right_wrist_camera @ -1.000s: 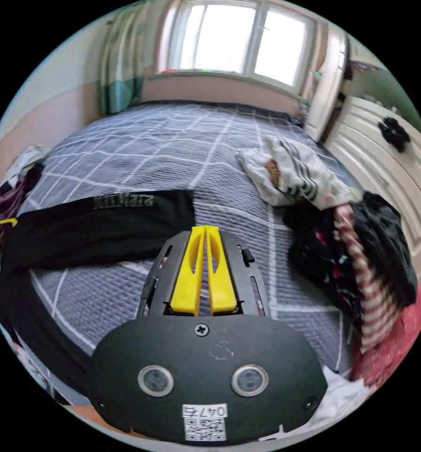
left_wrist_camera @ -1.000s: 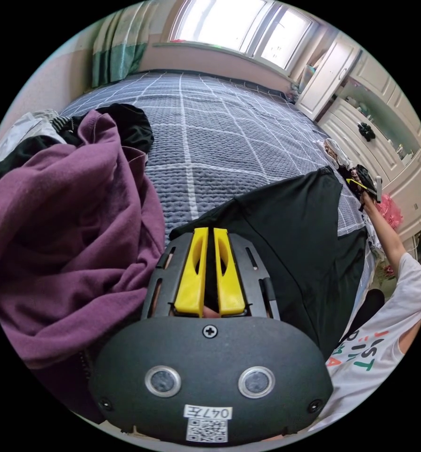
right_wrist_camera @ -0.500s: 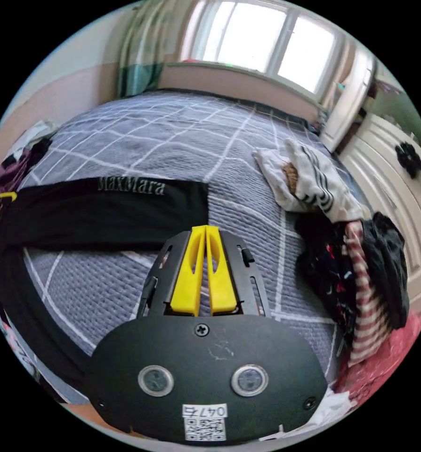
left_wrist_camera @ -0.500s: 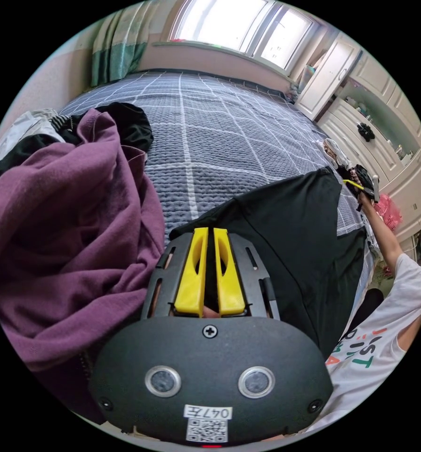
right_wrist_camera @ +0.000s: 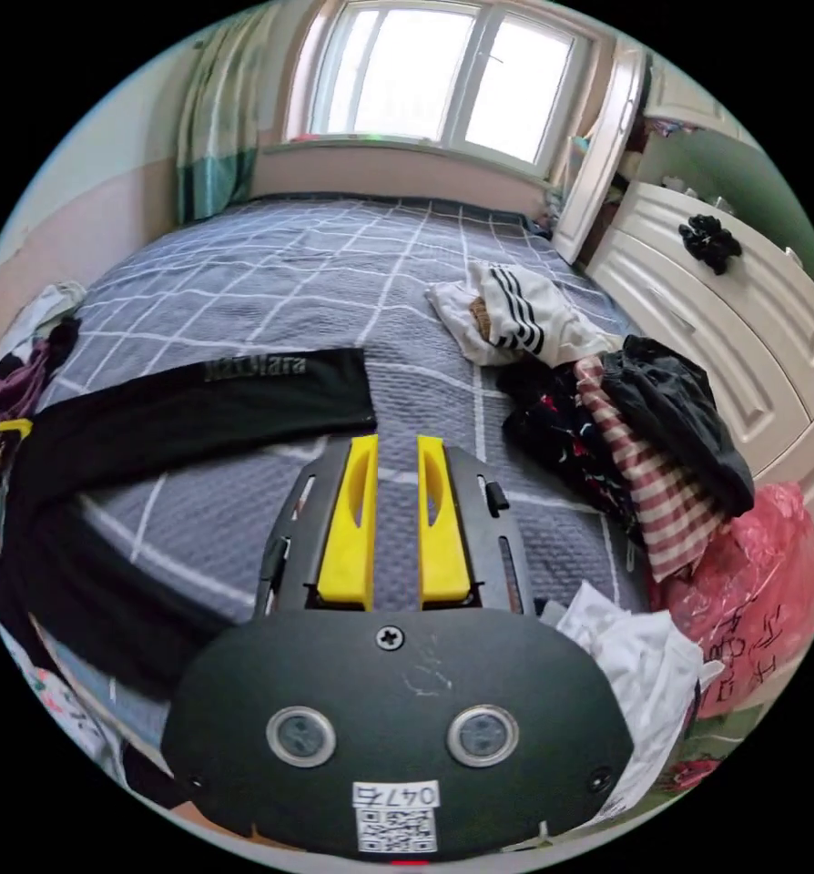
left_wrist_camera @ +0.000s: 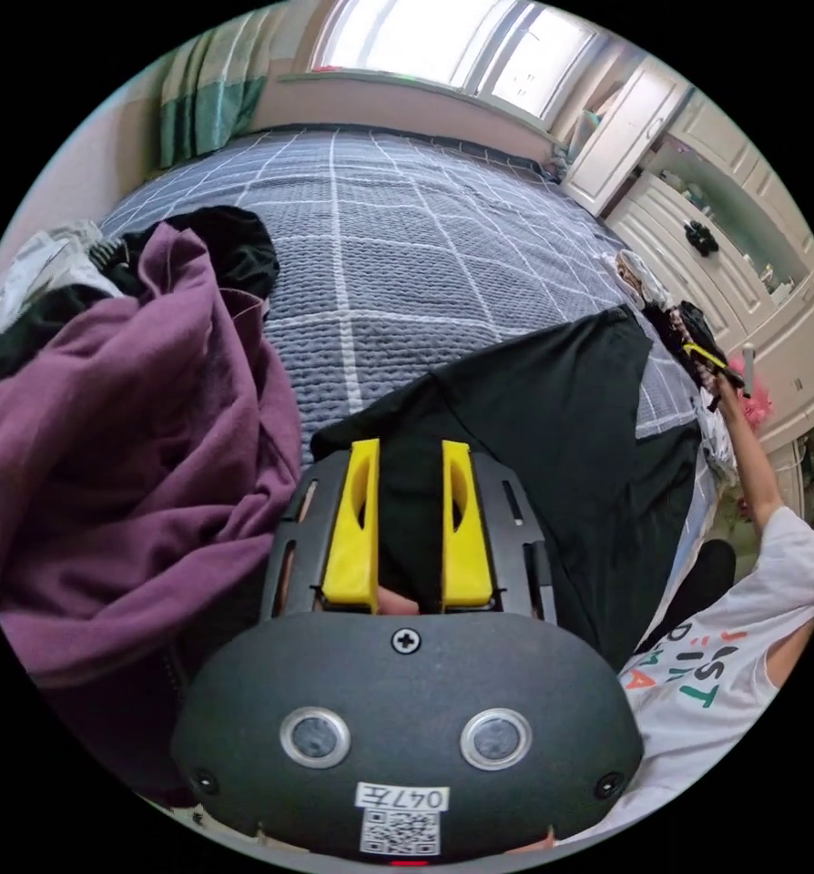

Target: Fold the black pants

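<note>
Your left gripper (left_wrist_camera: 409,455) has its yellow jaws parted, with black cloth of the black pants (left_wrist_camera: 553,428) lying between them, and neither jaw presses on it. Your right gripper (right_wrist_camera: 396,451) also stands with its jaws apart and holds nothing, hovering over the grey checked bedspread (right_wrist_camera: 334,264). The pants lie stretched flat across the near edge of the bed, one leg end just beyond your right jaws and to their left. A purple garment (left_wrist_camera: 125,455) is heaped just beside your left gripper. A pile of clothes (right_wrist_camera: 625,428) and a red plastic bag (right_wrist_camera: 753,574) sit to the right of your right gripper.
</note>
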Demonstrator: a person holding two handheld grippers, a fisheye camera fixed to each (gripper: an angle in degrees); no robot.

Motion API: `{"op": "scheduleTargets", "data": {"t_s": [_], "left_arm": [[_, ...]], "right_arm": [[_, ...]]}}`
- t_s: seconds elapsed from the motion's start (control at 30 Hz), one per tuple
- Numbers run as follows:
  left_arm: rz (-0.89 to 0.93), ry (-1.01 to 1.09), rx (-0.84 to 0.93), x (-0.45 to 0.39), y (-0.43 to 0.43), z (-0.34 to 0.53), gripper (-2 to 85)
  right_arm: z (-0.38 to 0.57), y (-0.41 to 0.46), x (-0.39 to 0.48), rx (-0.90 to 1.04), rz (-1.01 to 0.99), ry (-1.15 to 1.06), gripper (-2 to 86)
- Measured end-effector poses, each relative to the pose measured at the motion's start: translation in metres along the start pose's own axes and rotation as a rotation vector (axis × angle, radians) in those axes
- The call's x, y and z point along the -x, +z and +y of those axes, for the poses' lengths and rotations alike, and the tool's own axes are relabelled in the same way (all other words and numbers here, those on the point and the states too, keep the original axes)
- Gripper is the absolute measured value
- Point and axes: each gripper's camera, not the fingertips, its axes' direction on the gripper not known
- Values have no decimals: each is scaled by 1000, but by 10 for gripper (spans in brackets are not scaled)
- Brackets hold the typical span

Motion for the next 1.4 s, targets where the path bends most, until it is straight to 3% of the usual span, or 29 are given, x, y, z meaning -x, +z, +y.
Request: {"op": "scheduleTargets", "data": {"t_s": [0.13,0.23,0.4,0.53,0.63,0.8,0.97,1.13,1.27,1.4], "left_arm": [[-99,118,-36,-50,-31,29,141],[30,162,1,-83,-45,66,152],[115,91,59,-120,-50,155,145],[193,23,125,-141,-34,214,137],[234,-17,136,-151,-19,232,140],[246,-155,128,-168,-6,269,177],[20,-191,41,-203,-7,310,206],[-322,157,49,-274,5,331,200],[-413,309,24,-301,21,349,137],[-408,434,62,-329,34,349,136]], "right_arm": [[65,-50,13,4,-147,-104,26],[121,-75,22,40,-212,-162,19],[185,-62,34,216,-131,-186,10],[183,-56,50,182,-194,-241,-1],[150,-36,60,268,-227,-296,-2],[142,-64,50,111,-283,-141,23],[209,-61,54,181,-61,-148,27],[248,-49,86,158,-54,-313,41],[262,-43,100,117,-133,-301,33],[273,-45,115,92,-63,-322,24]]}}
